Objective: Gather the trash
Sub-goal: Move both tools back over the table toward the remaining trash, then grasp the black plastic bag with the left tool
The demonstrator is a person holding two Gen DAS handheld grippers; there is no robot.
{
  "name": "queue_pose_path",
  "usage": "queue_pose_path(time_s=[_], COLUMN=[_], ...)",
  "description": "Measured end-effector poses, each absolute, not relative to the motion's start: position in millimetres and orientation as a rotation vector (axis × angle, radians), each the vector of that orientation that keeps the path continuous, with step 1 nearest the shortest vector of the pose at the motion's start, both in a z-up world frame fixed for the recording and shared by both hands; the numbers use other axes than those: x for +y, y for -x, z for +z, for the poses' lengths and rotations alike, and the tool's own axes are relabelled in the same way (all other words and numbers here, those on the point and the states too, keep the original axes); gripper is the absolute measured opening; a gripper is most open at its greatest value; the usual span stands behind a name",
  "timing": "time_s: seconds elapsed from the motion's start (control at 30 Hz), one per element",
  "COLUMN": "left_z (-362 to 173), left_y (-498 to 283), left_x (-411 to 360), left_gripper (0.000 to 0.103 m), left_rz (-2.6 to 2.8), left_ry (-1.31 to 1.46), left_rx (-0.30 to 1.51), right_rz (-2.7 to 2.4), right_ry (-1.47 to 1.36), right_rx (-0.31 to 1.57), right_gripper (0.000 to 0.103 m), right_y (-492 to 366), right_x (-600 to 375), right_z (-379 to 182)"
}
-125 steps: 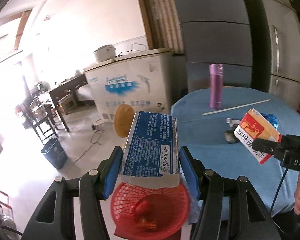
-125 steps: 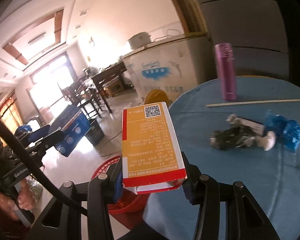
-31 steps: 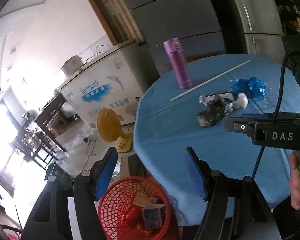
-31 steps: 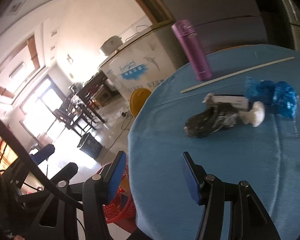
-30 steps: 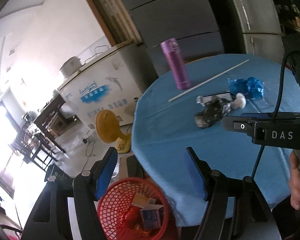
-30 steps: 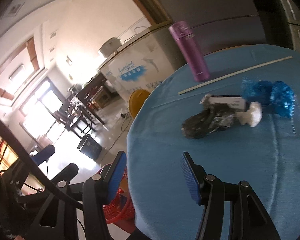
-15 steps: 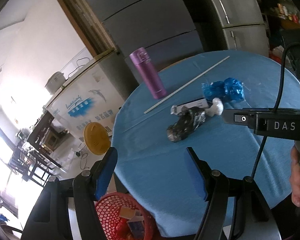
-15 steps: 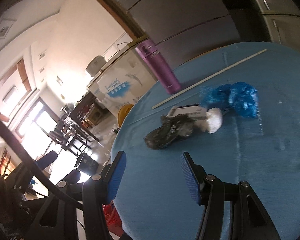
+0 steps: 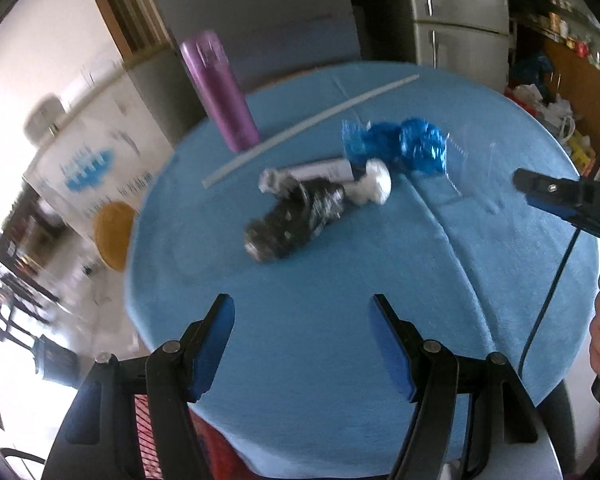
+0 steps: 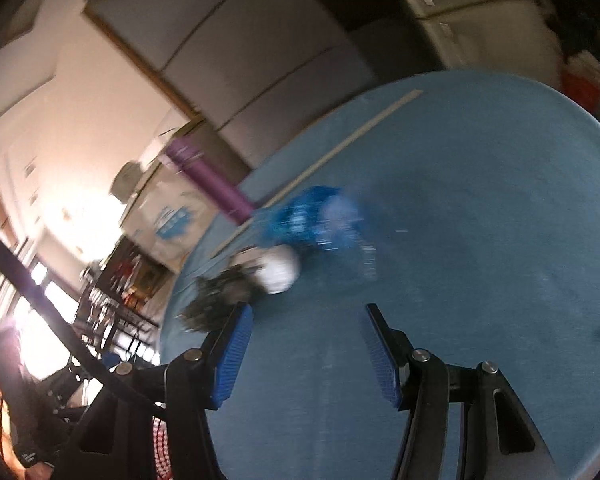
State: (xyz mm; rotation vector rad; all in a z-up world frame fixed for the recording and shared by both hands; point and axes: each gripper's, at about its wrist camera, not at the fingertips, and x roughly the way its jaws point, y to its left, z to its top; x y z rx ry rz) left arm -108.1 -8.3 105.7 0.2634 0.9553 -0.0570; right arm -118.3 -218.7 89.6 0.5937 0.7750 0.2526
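Note:
Trash lies on the round blue table (image 9: 340,352): a crumpled black wrapper (image 9: 292,220), a white paper wad (image 9: 374,188), a white tube (image 9: 320,168) and a blue plastic bag (image 9: 396,146). My left gripper (image 9: 302,316) is open and empty, above the table's near edge, short of the black wrapper. My right gripper (image 10: 306,328) is open and empty over the table; the black wrapper (image 10: 216,296), white wad (image 10: 280,270) and blue bag (image 10: 312,220) lie just ahead to its left. The right gripper's finger shows at the right of the left view (image 9: 560,196). The red basket (image 9: 148,420) peeks out below the table edge.
A purple flask (image 9: 220,88) stands at the table's far left edge, with a long pale stick (image 9: 312,122) lying beside it. A white chest freezer (image 9: 96,156) and a yellow fan (image 9: 114,236) stand on the floor to the left. A grey fridge (image 9: 456,20) is behind.
Both grippers dropped their boxes into the red basket earlier and are empty. In the last second both have swung right from the basket and moved in over the table toward the trash pile.

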Motion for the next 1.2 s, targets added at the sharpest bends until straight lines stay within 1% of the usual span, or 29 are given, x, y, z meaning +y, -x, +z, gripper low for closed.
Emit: queue_pose_path(time_s=[0.13,0.23,0.33,0.6,0.77,0.97,1.03,1.07,1.1,1.13,1.17,1.2], left_z=[88,83,78,69,65,63,59,56,52,48,46,44], left_y=[90,71,55,13,-12,-20,-22,-23,-24,-24,-24,-24], left_x=[-2,8,21,34,37,22,15,13,11,10,9,8], left_gripper=[0.07,0.07,0.07,0.07,0.07,0.07,0.07,0.07,0.068,0.057,0.05,0.042], left_rz=[-0.074,-0.066,-0.068,-0.14,-0.168,-0.236,-0.245,-0.245,-0.253,-0.262,-0.255,-0.244], left_ry=[-0.216,-0.185,-0.143,-0.07,-0.036,-0.04,-0.058,-0.065,-0.064,-0.057,-0.062,-0.073], left_rx=[1.02,1.035,1.051,1.053,1.043,1.019,1.016,1.019,1.027,1.034,1.035,1.028], right_rz=[0.206,0.186,0.178,0.162,0.099,0.123,0.133,0.145,0.161,0.164,0.161,0.163], right_ry=[-0.627,-0.61,-0.596,-0.589,-0.579,-0.545,-0.543,-0.55,-0.556,-0.548,-0.534,-0.518], right_rx=[0.799,0.804,0.807,0.835,0.808,0.807,0.813,0.804,0.794,0.788,0.782,0.778], right_gripper=[0.061,0.066,0.066,0.066,0.066,0.066,0.064,0.054,0.051,0.044,0.039,0.038], right_y=[108,96,84,50,35,27,27,28,30,32,33,35], right_x=[-239,-244,-246,-249,-249,-237,-233,-232,-232,-231,-230,-228], right_z=[79,77,76,68,68,70,67,66,67,70,72,75])
